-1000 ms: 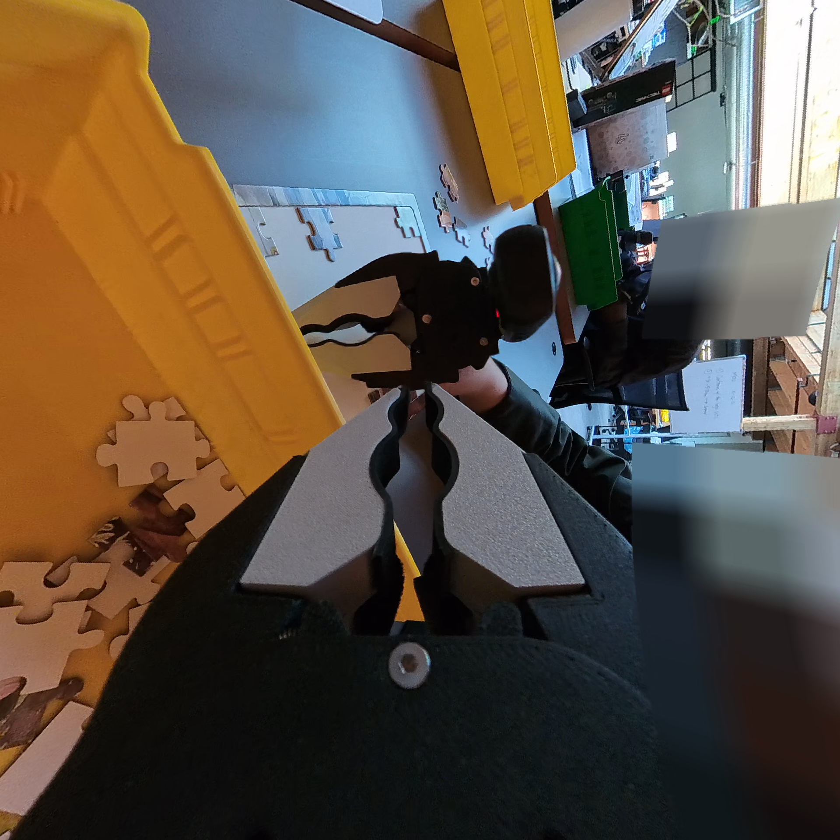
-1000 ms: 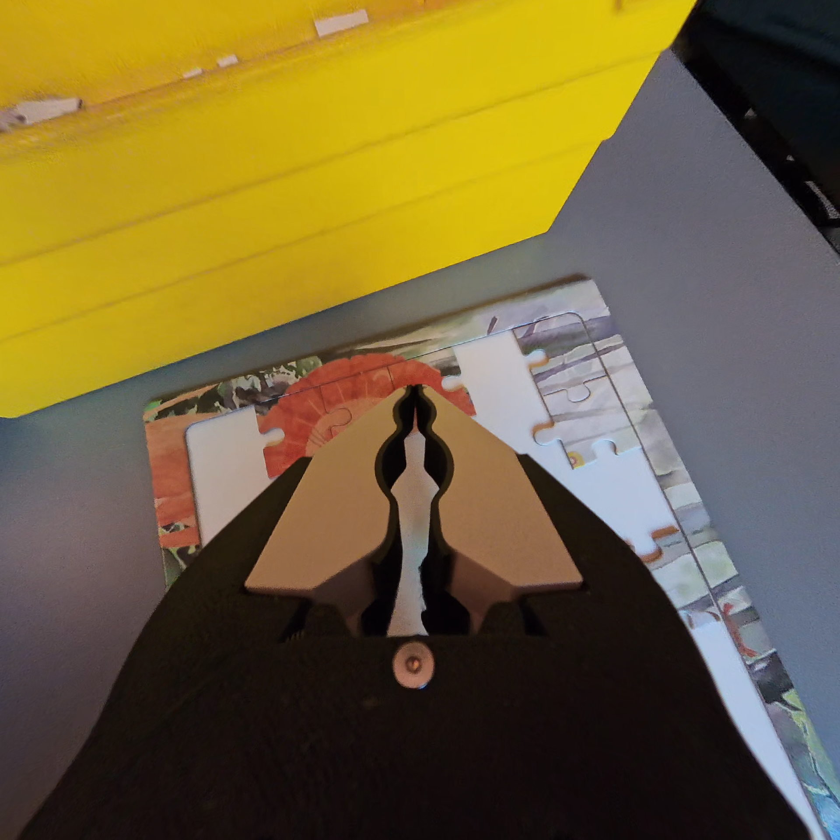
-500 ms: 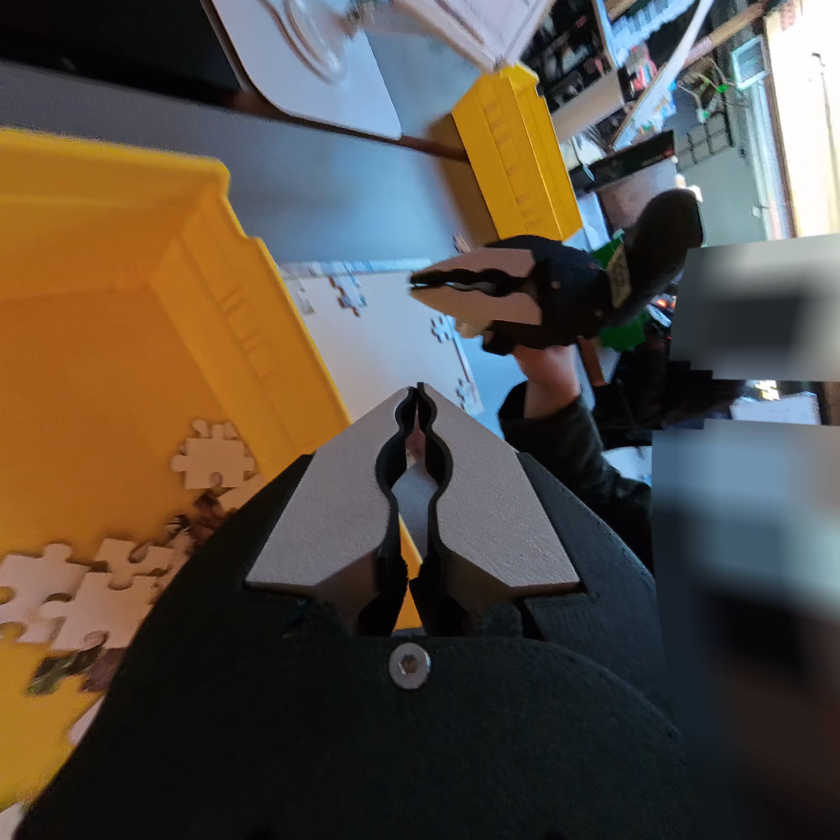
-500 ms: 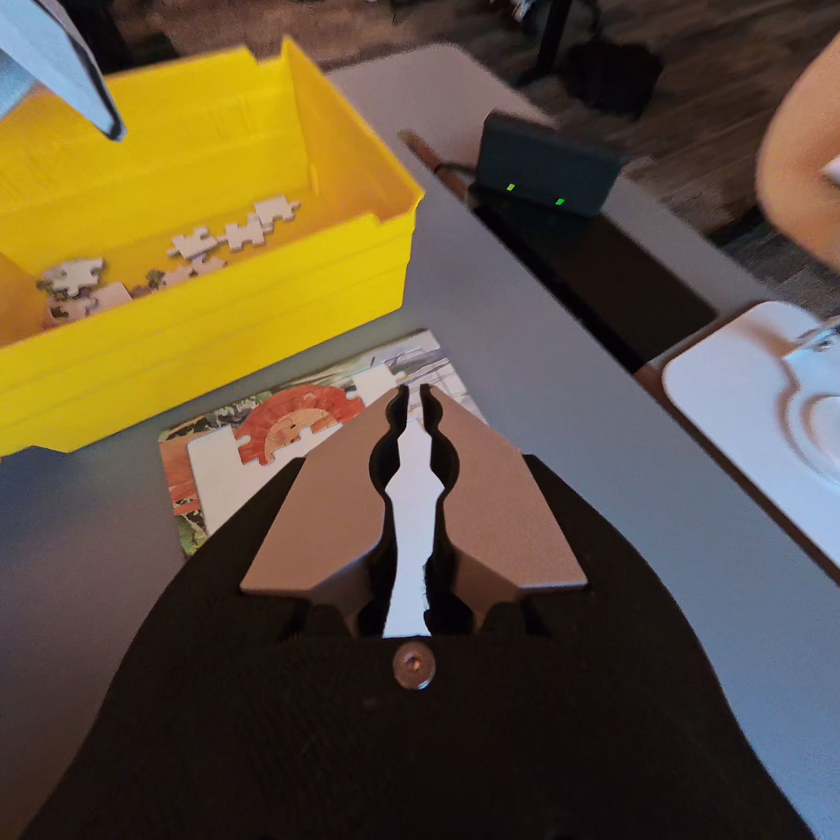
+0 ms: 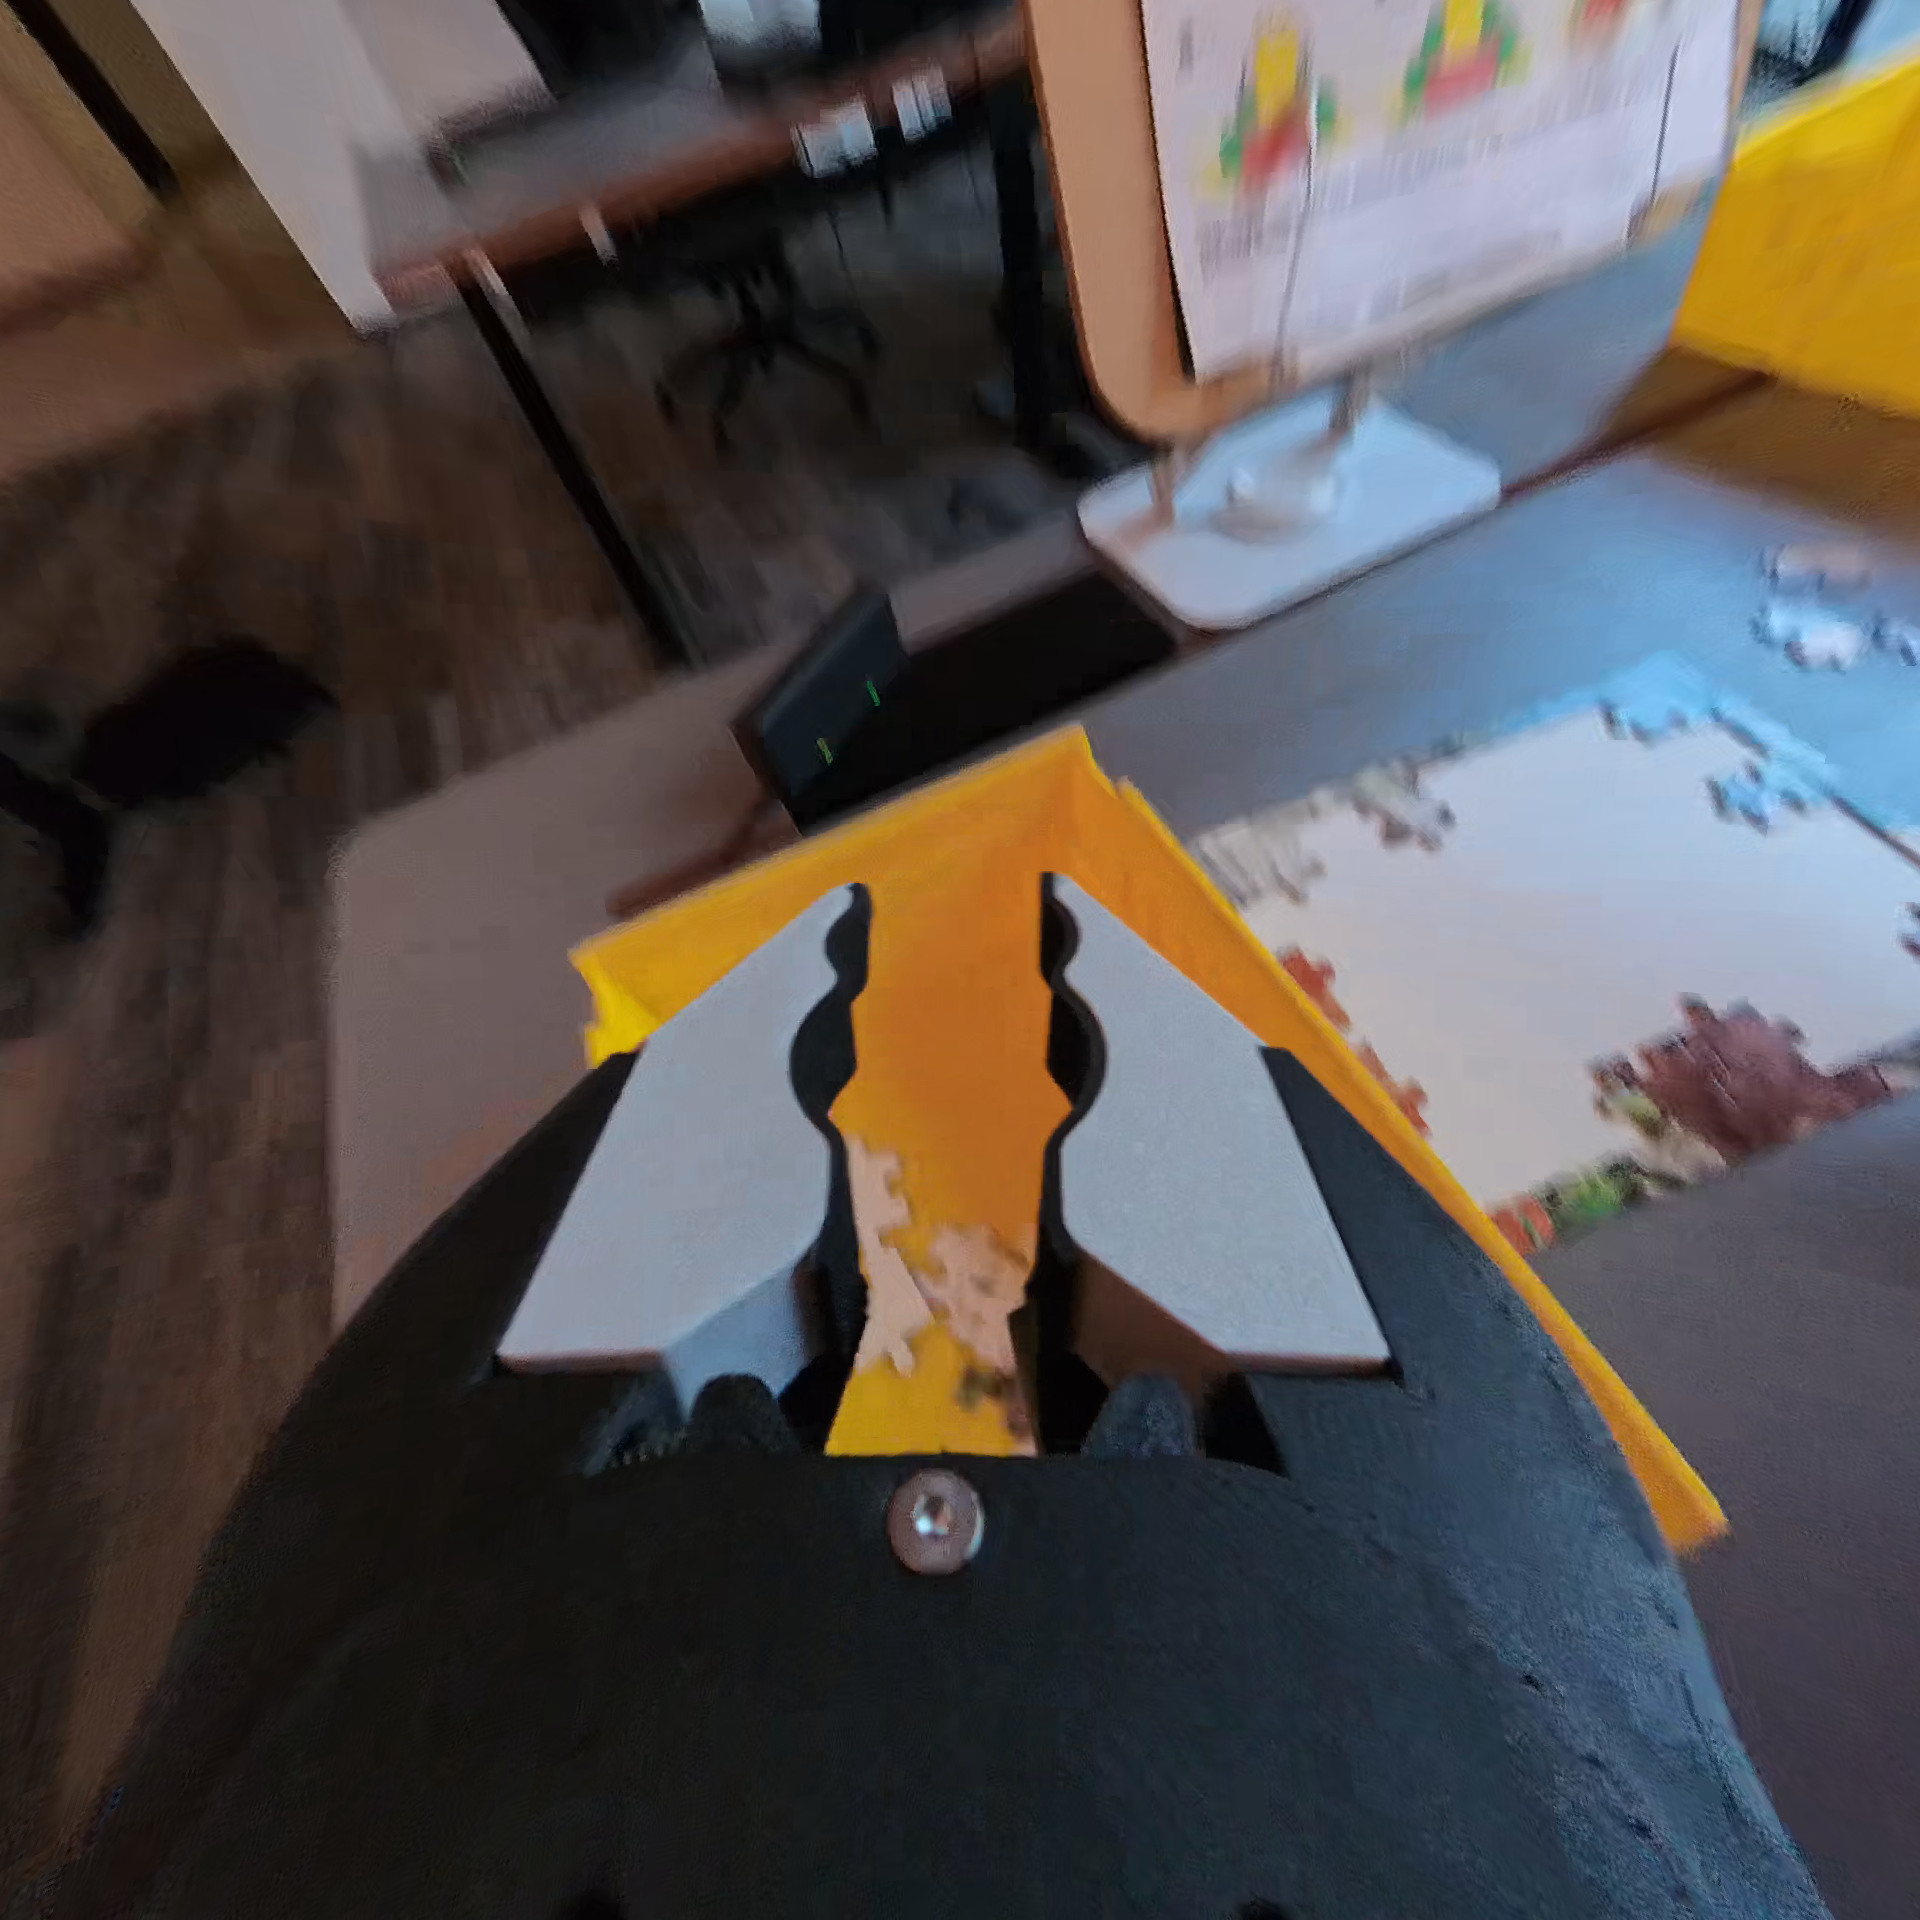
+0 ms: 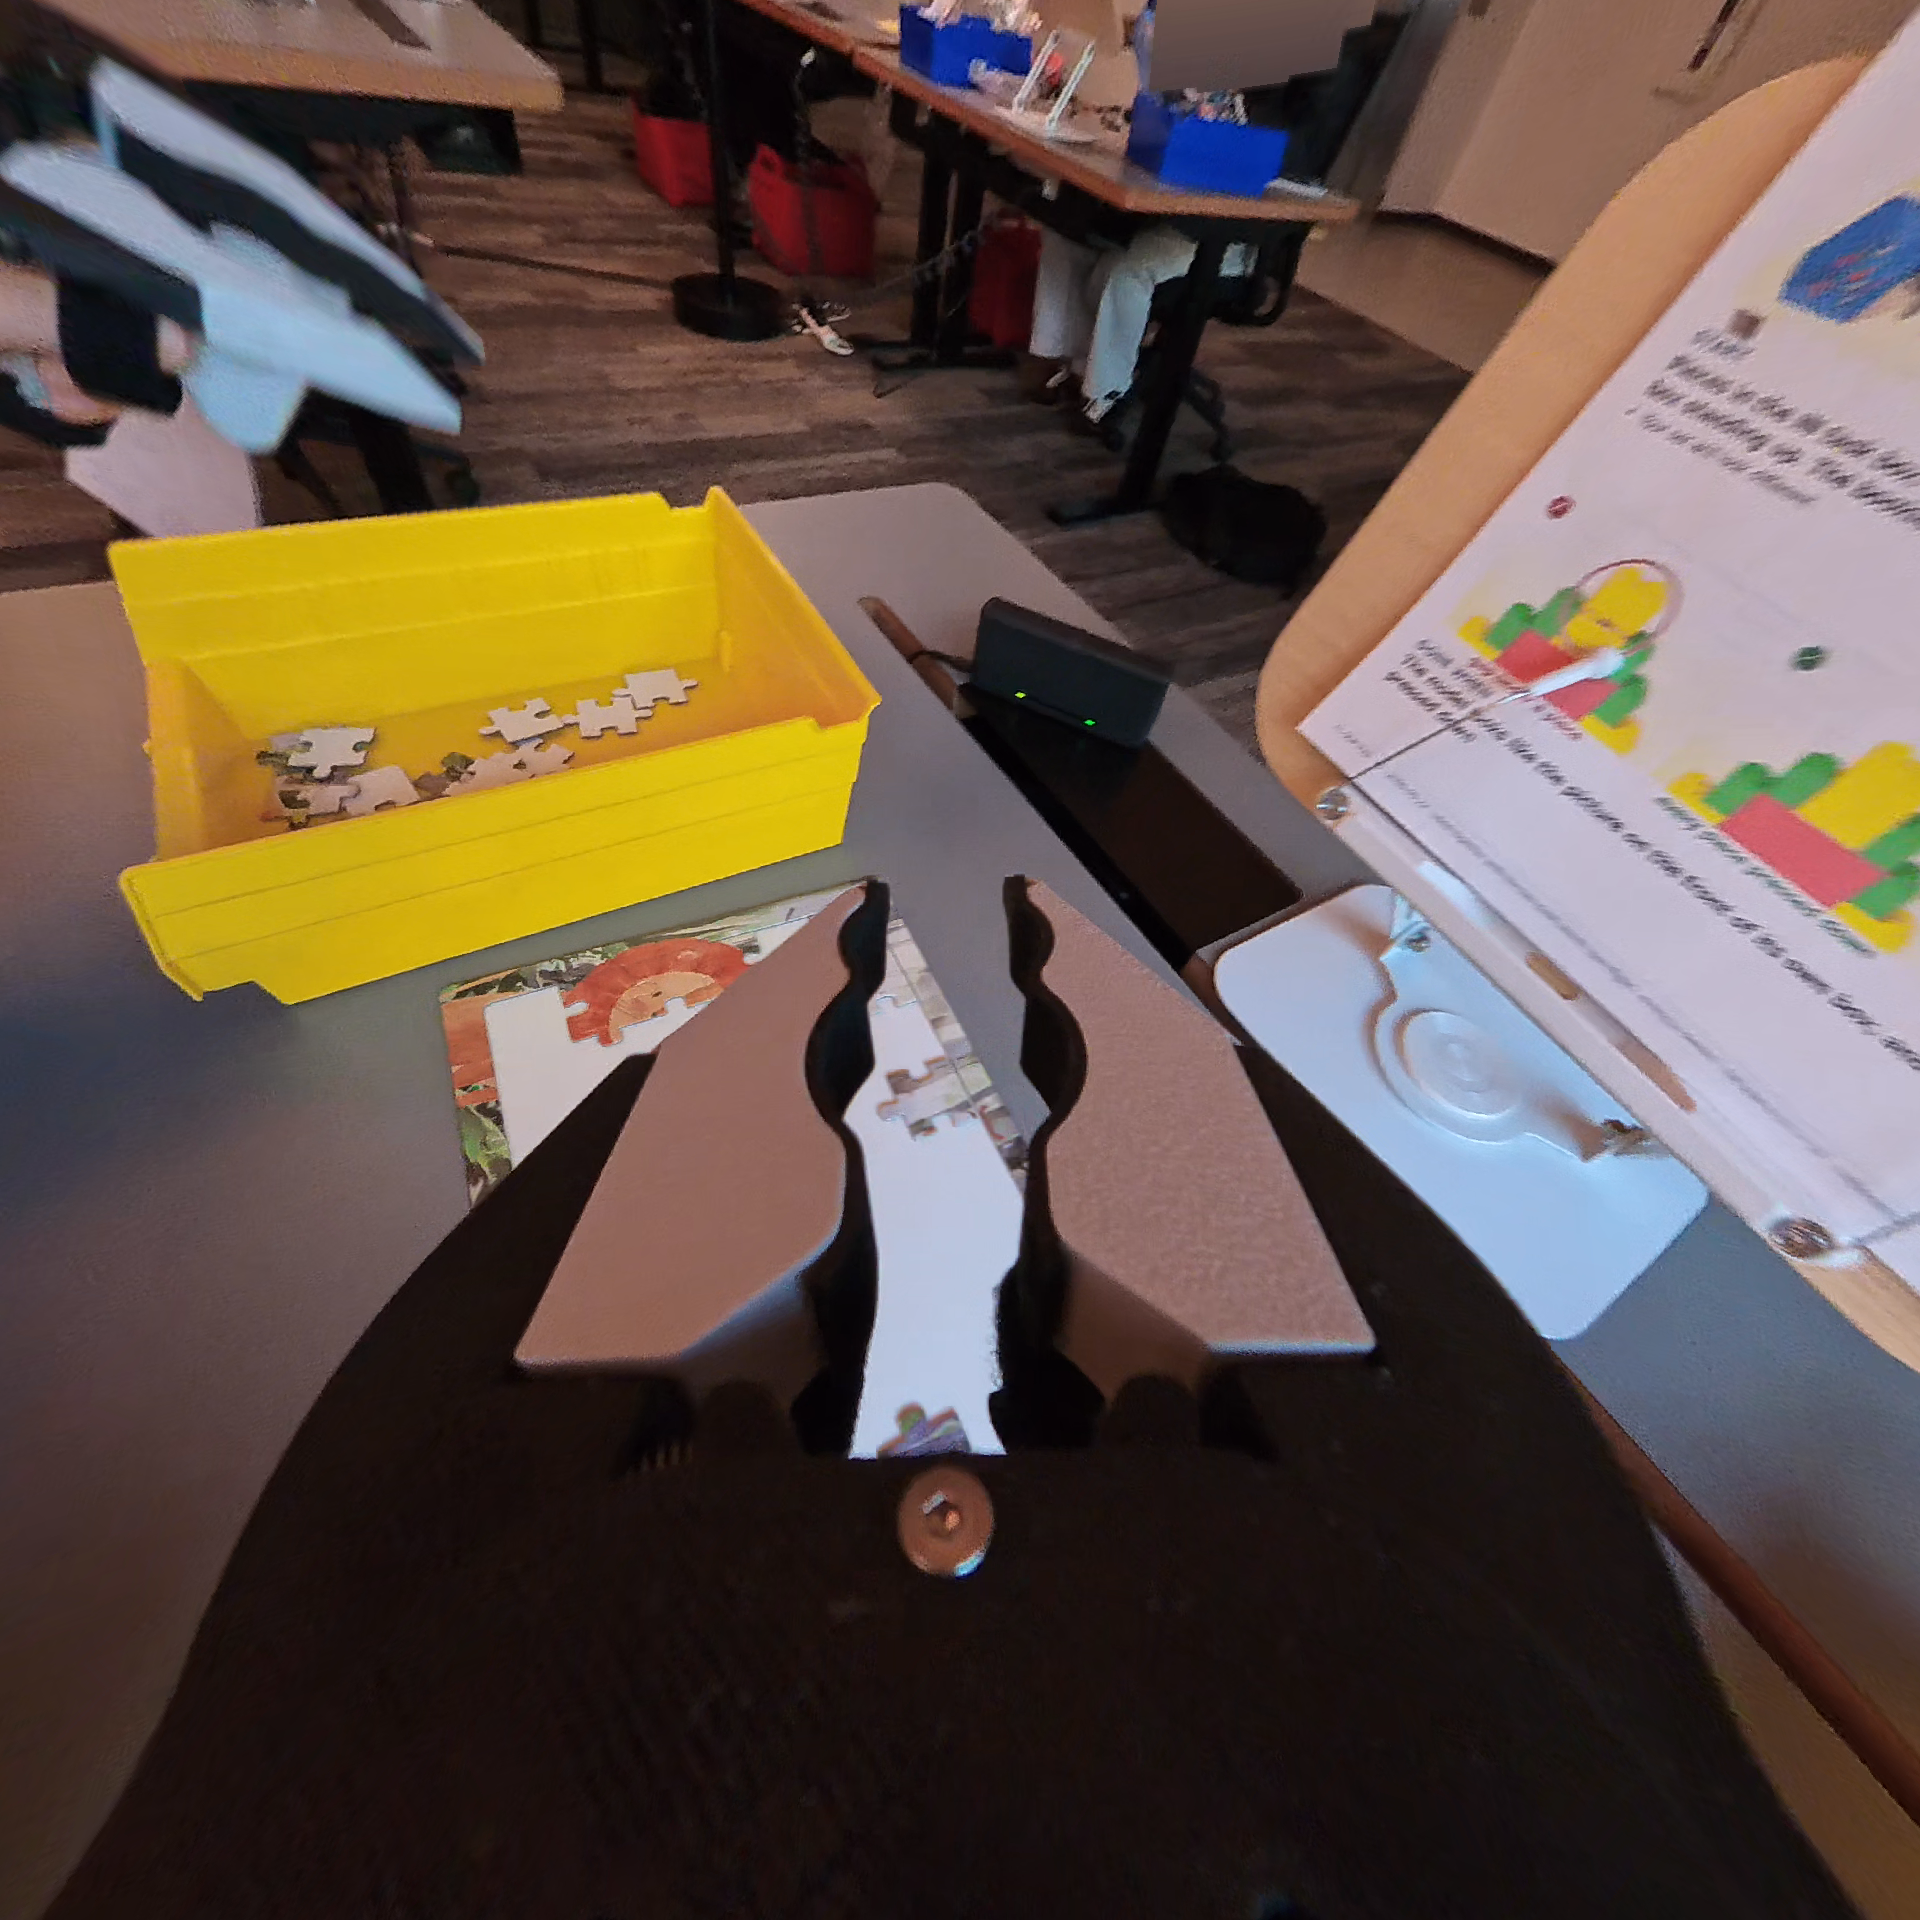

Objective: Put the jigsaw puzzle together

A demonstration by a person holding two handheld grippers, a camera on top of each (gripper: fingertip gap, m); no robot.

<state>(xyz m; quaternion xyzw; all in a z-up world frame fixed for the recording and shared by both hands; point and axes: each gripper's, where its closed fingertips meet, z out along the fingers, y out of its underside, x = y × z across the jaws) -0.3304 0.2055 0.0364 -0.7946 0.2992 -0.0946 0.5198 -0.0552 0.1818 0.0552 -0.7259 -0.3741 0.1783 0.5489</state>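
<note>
Your left gripper (image 5: 951,899) is open over the yellow bin (image 6: 499,883) of loose pieces (image 6: 473,753). Your right gripper (image 6: 943,894) is open and empty above the puzzle board (image 6: 540,1049) beside the bin.

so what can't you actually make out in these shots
- Puzzle board, right wrist view: the right gripper covers most of it, so the count of gaps is unknown.
- Loose pieces, left wrist view: blurred, mostly behind the left gripper.
- Bin: most pieces face down, pictures unseen.
- Far left gripper, right wrist view: blurred, cut by the edge.
</note>
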